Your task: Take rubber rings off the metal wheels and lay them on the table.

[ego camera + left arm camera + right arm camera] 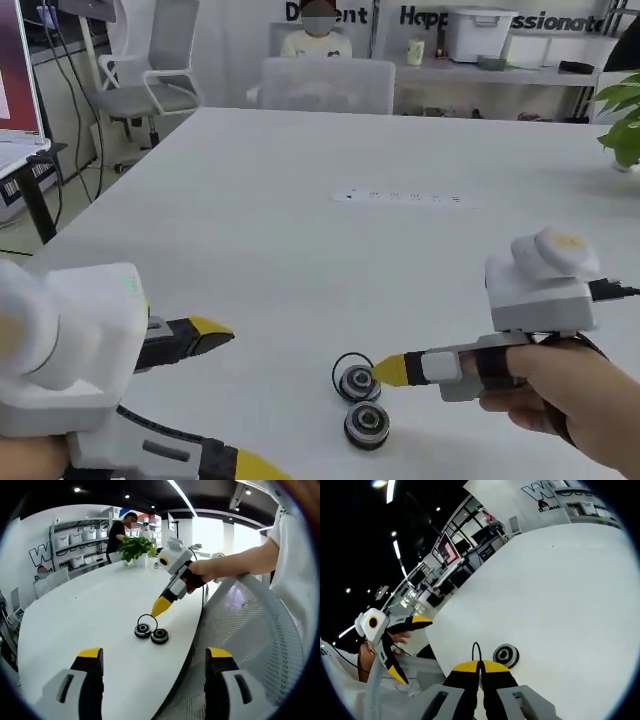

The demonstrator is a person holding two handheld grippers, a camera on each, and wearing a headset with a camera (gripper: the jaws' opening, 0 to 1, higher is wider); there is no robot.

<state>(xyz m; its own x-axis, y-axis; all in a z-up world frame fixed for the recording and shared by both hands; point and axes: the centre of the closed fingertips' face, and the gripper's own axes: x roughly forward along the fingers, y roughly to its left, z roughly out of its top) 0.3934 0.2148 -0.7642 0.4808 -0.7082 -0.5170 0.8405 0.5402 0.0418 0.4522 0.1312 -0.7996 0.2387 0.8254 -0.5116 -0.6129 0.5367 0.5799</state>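
**Inspector:** Left side?
**Assistant:** Left gripper (240, 398), jaws wide apart, holding nothing, above the near part of the white table (300, 220).
**Inspector:** Centre?
**Assistant:** Two metal wheels (367, 423) lie flat and side by side on the table between the grippers.
**Inspector:** The ring?
**Assistant:** A thin black rubber ring (476, 652) stands as a loop at the farther wheel (358, 381). The right gripper (385, 370) has its jaws together, pinching the ring.
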